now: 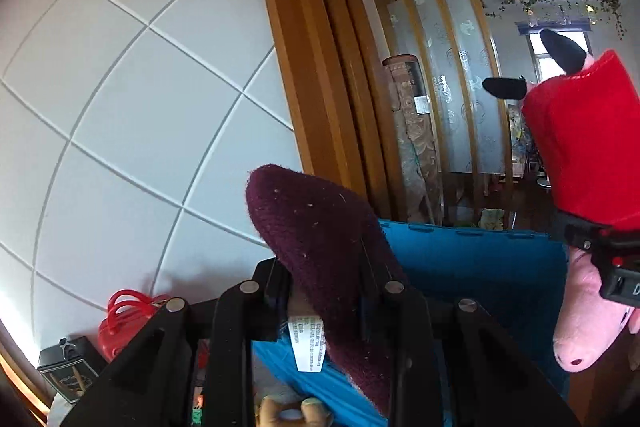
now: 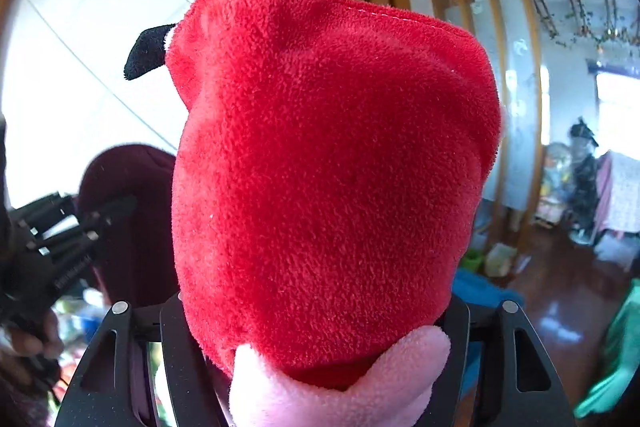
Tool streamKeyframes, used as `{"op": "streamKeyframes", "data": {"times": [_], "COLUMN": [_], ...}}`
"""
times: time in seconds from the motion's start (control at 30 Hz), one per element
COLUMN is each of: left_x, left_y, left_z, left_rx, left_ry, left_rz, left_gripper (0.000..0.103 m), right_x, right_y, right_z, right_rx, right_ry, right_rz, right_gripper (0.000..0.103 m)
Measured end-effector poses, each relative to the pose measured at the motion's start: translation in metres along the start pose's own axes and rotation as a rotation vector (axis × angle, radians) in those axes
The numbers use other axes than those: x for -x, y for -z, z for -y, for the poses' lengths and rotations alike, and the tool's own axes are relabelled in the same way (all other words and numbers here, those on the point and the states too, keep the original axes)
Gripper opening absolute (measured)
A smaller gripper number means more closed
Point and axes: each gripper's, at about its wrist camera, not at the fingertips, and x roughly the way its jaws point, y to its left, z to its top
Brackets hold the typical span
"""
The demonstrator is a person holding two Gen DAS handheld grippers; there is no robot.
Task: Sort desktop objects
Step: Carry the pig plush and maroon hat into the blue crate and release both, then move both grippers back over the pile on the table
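Both toys are up mid-carry: left gripper [image 1: 320,303] clenched on the maroon plush [image 1: 320,239], right gripper [image 2: 316,339] grasping the pink pig plush [image 2: 328,163], so next they need a drop spot, I'd guess.

Left gripper [image 1: 320,291] clamps a maroon plush [image 1: 320,243] with white tag. Far right, right gripper [image 1: 600,247] carries a red-dressed pink pig plush [image 1: 588,147]. Blue mat [image 1: 480,259] behind.
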Motion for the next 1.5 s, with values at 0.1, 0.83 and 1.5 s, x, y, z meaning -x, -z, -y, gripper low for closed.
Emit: {"op": "streamKeyframes", "data": {"times": [0.1, 0.83, 1.5], "left_x": [-0.026, -0.037, 0.108], "left_y": [-0.016, 0.012, 0.173], "left_z": [0.037, 0.043, -0.082], "left_rx": [-0.019, 0.054, 0.194], "left_ry": [-0.007, -0.326, -0.645], "left_rz": [-0.029, -0.090, -0.151], "left_gripper": [0.027, 0.103, 0.103], "right_x": [-0.030, -0.057, -0.017], "right_y": [-0.009, -0.014, 0.044], "right_z": [0.041, 0.050, -0.106], "right_rx": [0.012, -0.062, 0.106], "right_ry": [0.038, -0.073, -0.349], "right_rz": [-0.059, -0.061, -0.020], "right_gripper": [0.068, 0.103, 0.103]}}
